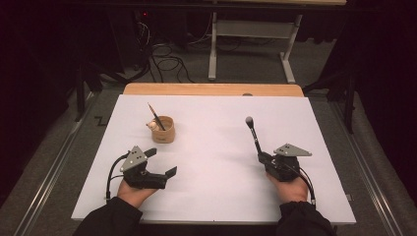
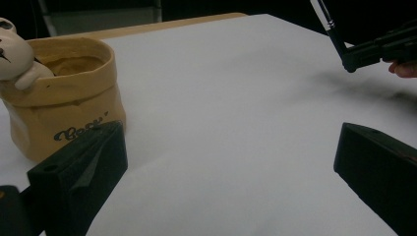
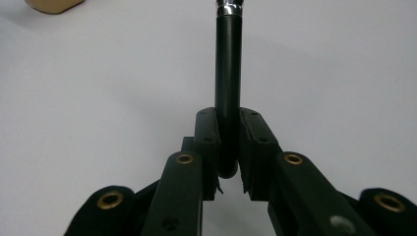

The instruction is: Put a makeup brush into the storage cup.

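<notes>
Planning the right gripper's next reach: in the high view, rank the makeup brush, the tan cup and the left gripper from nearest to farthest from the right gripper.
1. The makeup brush: clamped in the right gripper, head pointing up the table.
2. The left gripper: across the white sheet at the left, jaws wide apart.
3. The tan cup: far left, beyond the left gripper; only slightly farther.

Dim room, grey carpet, white desk frame, tangled floor cables
</notes>
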A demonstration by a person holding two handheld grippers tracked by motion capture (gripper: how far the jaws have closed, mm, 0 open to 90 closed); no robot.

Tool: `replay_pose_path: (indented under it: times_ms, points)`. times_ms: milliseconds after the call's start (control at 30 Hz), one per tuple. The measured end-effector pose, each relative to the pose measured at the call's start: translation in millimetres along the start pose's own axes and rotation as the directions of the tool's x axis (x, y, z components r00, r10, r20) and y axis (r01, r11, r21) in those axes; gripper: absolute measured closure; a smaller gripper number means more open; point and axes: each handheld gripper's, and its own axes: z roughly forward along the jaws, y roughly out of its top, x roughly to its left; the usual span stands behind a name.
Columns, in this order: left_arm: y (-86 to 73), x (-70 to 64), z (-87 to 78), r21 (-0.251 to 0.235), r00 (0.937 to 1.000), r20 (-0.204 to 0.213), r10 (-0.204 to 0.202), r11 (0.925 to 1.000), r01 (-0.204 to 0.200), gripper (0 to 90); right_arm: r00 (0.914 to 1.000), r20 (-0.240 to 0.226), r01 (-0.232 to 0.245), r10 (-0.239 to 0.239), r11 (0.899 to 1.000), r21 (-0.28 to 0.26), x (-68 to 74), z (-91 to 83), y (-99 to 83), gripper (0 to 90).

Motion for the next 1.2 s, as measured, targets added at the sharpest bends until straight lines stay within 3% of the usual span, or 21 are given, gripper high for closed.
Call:
replay_pose_path:
  times_ms: [500,767,1200]
  points:
    - [-0.8,-0.7,0.8,-0.001,1.0,0.002,0.004,1.0,-0.004,0.3,0.9986,-0.003,-0.053,0.053,0.991,-0.12,-8.8,-5.9,-4.9,81.0]
    - [-0.3,0.2,0.2,-0.009,1.0,0.007,0.001,1.0,-0.001,0.3,0.9993,-0.005,-0.038,0.037,0.982,-0.185,-8.9,-9.5,-6.5,80.9]
    - [-0.4,-0.3,0.7,-0.011,0.9999,0.012,-0.002,0.9999,0.002,0.3,0.9998,-0.019,-0.01,0.004,0.952,-0.306,-0.4,-18.3,-5.2,80.9]
